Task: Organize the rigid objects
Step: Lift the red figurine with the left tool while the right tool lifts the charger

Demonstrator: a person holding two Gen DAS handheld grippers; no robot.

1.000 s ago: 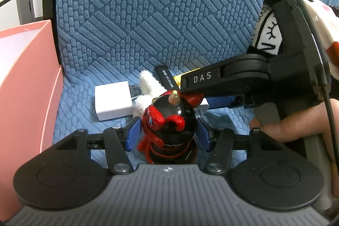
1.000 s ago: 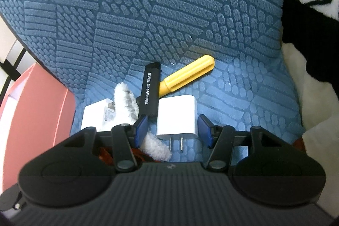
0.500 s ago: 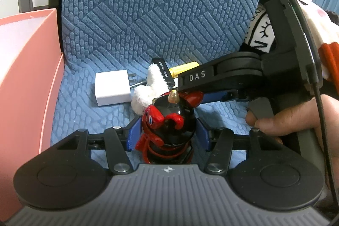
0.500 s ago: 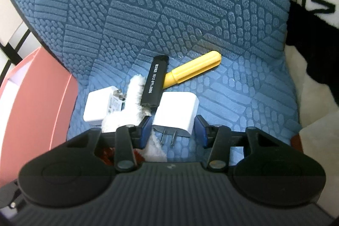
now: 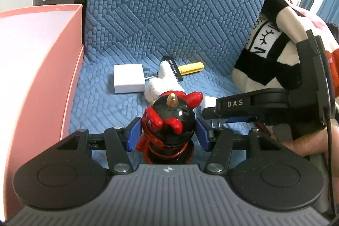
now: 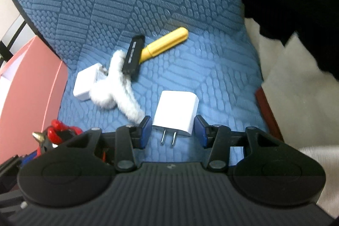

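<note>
My left gripper point(image 5: 168, 135) is shut on a red and black horned figurine point(image 5: 169, 118), held just above the blue seat cushion point(image 5: 118, 115). My right gripper point(image 6: 173, 130) is shut on a white plug charger point(image 6: 175, 111), prongs pointing back at the camera. In the left wrist view the right gripper point(image 5: 209, 111) comes in from the right with a corner of that charger point(image 5: 208, 102) showing. The figurine point(image 6: 55, 132) peeks in at the lower left of the right wrist view.
A second white charger point(image 6: 86, 84), a white fluffy piece point(image 6: 118, 88), a black stick point(image 6: 133, 54) and a yellow cylinder point(image 6: 167, 41) lie at the seat's back. A pink box point(image 5: 42, 56) stands left. A black-and-white blanket point(image 5: 264, 52) lies right.
The right jaws closed on the white charger and drew it back from the black stick. The left gripper pulled back with the figurine, so the pile looks farther off.
</note>
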